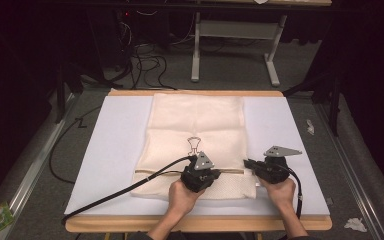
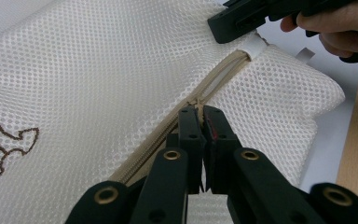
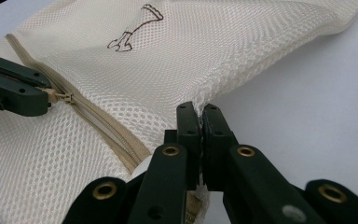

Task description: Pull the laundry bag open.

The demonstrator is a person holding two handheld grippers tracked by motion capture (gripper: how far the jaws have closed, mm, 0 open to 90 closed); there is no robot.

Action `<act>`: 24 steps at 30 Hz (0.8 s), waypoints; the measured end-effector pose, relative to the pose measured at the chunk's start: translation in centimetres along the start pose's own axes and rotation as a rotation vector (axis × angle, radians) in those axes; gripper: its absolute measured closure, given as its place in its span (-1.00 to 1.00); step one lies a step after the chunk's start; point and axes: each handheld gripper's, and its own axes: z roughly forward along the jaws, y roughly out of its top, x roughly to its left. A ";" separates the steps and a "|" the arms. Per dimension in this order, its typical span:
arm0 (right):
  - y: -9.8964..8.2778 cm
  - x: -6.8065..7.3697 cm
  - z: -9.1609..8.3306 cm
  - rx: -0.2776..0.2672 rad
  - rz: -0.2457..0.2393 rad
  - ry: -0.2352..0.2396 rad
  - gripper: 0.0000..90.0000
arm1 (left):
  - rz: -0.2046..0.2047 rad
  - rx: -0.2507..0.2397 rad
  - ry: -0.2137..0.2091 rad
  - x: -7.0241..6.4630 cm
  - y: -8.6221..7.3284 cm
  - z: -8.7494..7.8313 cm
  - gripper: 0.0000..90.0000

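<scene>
The left gripper (image 2: 200, 114) fingers are pinching the zipper pull (image 3: 61, 97); the right gripper (image 3: 199, 114) fingers are clamping the mesh bag (image 1: 195, 125) edge. With the bag lying flat on the surface (image 1: 115, 150), keeping the zipper (image 2: 214, 79) taut should help the pull slide cleanly.

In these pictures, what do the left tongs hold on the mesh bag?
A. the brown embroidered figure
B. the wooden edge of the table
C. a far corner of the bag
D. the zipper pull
D: in the left gripper view the left tongs are shut on the zipper pull, midway along the zipper of the mesh bag.
</scene>
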 end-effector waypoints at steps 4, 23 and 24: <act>0.0 0.0 0.0 -0.003 0.001 0.002 0.98 | 0.001 0.000 0.000 0.1 0.0 -0.2 0.94; 0.1 0.0 0.1 -0.004 -0.006 0.001 0.98 | -0.005 -0.013 0.013 0.5 -0.3 -1.1 0.94; 0.1 0.0 0.1 -0.004 -0.006 0.001 0.98 | -0.006 -0.014 0.013 0.5 -0.4 -1.2 0.94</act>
